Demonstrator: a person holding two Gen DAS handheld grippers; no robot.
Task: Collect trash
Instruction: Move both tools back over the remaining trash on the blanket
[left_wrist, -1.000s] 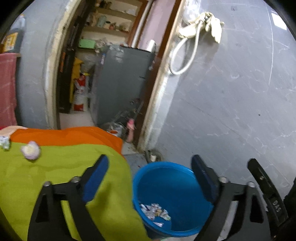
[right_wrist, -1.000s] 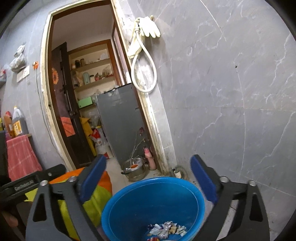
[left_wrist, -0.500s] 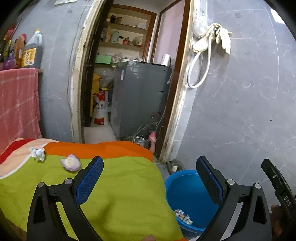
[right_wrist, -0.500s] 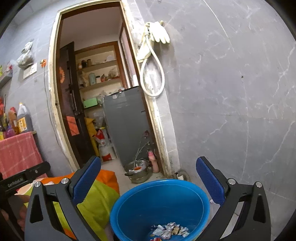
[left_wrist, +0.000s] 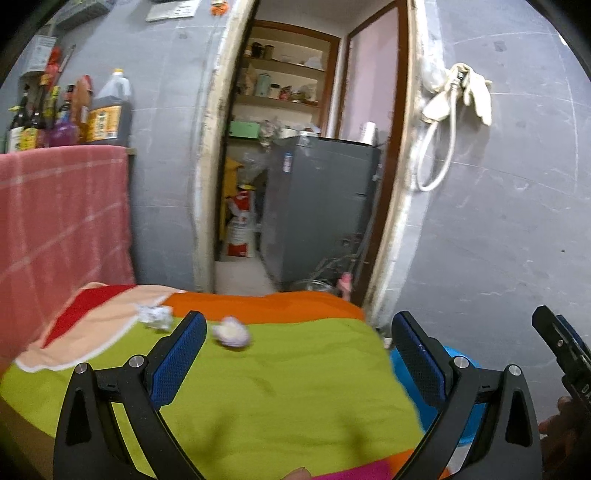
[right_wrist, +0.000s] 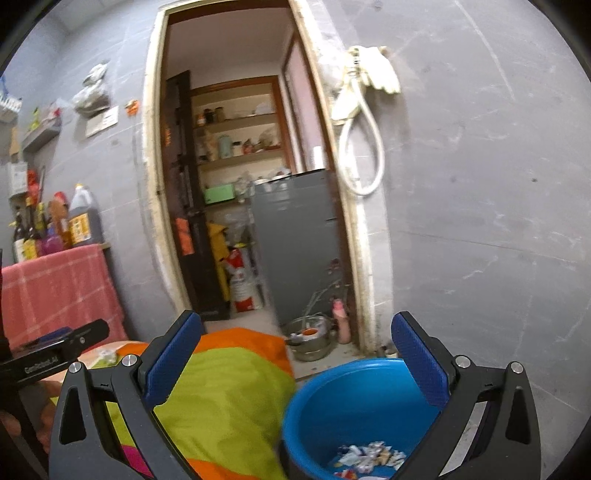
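— What's nearest the blue bucket (right_wrist: 325, 406)?

— The right claw (right_wrist: 297, 354) hangs just above its rim, fingers spread wide with nothing between them. Crumpled wrappers (right_wrist: 369, 456) lie in the bucket's bottom.

— And the left claw (left_wrist: 299, 354)?

— It is spread apart and empty too, over the green-and-orange cloth (left_wrist: 288, 387) that lies just left of the bucket.

— Any trash outside the bucket?

— Two pieces lie on the cloth, farther from the bucket: a pale crumpled ball (left_wrist: 232, 332), and beyond it a white crumpled paper (left_wrist: 155, 316) near the cloth's far left edge.

— Behind the bucket?

— A doorway with a grey cabinet (right_wrist: 299, 243) inside.
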